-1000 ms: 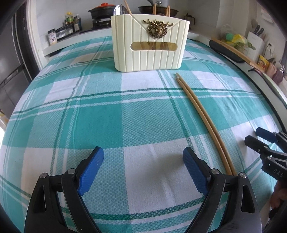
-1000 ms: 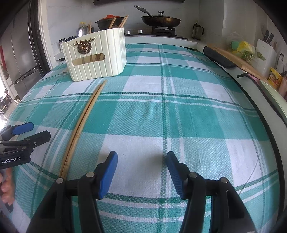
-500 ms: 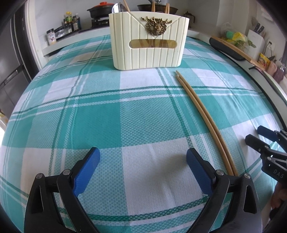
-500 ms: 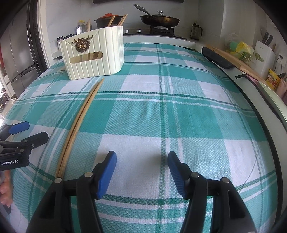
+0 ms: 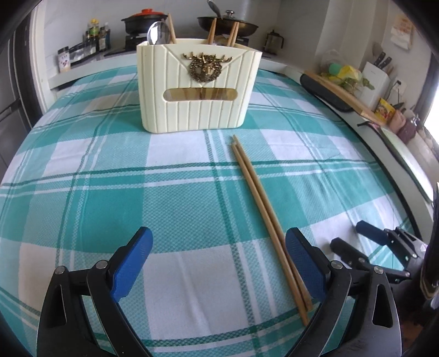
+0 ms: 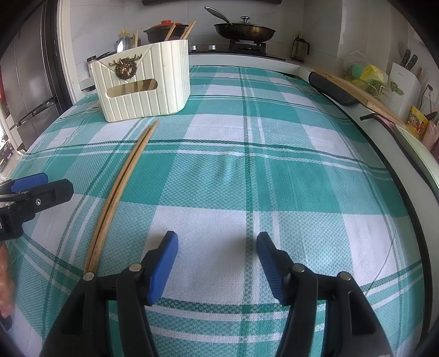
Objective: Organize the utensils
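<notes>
1. The left gripper [image 5: 218, 259] has its two blue-padded jaws spread wide with nothing between them but cloth; they have just been opening a little further
2. The right gripper [image 6: 216, 263] holds its two jaws parted about halfway, also empty, over a white square of the tablecloth [image 6: 274, 170]
3. Two wooden chopsticks [image 5: 263, 217] lie side by side and touching on the cloth, on the near side of the utensil holder [image 5: 199, 88]; their thin tips point at the holder's right front corner and stop just short of it, and their thick ends lie just beside the left gripper's right jaw (between the two grippers)
4. The holder is one cream ribbed box with a bronze deer-head emblem [image 5: 206, 67] and a slot window in its front; I can make out no lettering on it
5. Standing in the holder: one metal spoon [image 5: 158, 33] and three visible wooden sticks
6. Behind the holder, on the stove, stand one red-lidded pot [image 5: 145, 20] and one dark frying pan [image 6: 244, 30]
7. To the holder's right a white knife block [image 5: 374, 79] and a yellow packet [image 6: 418, 123] stand on the counter; the print on the packet is too small to read
</notes>
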Demonstrator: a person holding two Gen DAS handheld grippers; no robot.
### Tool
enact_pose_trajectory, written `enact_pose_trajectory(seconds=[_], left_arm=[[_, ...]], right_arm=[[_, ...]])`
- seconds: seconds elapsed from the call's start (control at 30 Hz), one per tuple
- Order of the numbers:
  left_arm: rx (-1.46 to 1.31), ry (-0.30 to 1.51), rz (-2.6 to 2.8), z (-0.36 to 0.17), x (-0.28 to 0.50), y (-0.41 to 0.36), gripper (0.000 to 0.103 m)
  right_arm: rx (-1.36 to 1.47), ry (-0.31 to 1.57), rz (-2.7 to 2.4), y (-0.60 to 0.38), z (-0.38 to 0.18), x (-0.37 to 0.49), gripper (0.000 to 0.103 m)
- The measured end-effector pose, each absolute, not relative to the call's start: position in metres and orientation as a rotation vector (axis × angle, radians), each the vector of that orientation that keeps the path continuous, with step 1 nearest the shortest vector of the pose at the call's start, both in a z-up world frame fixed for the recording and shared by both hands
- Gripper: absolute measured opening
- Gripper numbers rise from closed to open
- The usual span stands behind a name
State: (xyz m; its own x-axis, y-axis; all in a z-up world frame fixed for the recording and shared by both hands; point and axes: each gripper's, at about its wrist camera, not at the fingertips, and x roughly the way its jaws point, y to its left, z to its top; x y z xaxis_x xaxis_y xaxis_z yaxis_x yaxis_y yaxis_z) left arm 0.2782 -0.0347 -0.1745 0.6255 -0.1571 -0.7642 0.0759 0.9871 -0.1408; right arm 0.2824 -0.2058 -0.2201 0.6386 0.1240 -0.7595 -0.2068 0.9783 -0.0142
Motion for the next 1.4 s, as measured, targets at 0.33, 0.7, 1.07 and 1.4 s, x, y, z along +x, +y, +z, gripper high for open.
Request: enact_pose_trajectory(seconds=[0.33,0.7,1.07,1.4], left_arm=[[0.014,0.935,-0.051,-0.196,0.298,-0.056,0.098],[0.044,0.932,-0.078,-0.193,0.299,-0.061,0.044],[-0.01,0.931,-0.052,-0.187,0.282,-0.028,0.004],[-0.078,0.925,0.002,-0.185,0.254,0.014,0.005]], right_arm=[[-0.102,0.858,0.189,-0.206,-0.22,0.283,0.061],[-0.101,0.858,0.191,-0.207,-0.22,0.282,0.061],[-0.054,0.832,0.248,-0.208,-0.21,0.278,0.061],[-0.202,0.912,0.437,-0.127,-0.214,0.298,0.024]])
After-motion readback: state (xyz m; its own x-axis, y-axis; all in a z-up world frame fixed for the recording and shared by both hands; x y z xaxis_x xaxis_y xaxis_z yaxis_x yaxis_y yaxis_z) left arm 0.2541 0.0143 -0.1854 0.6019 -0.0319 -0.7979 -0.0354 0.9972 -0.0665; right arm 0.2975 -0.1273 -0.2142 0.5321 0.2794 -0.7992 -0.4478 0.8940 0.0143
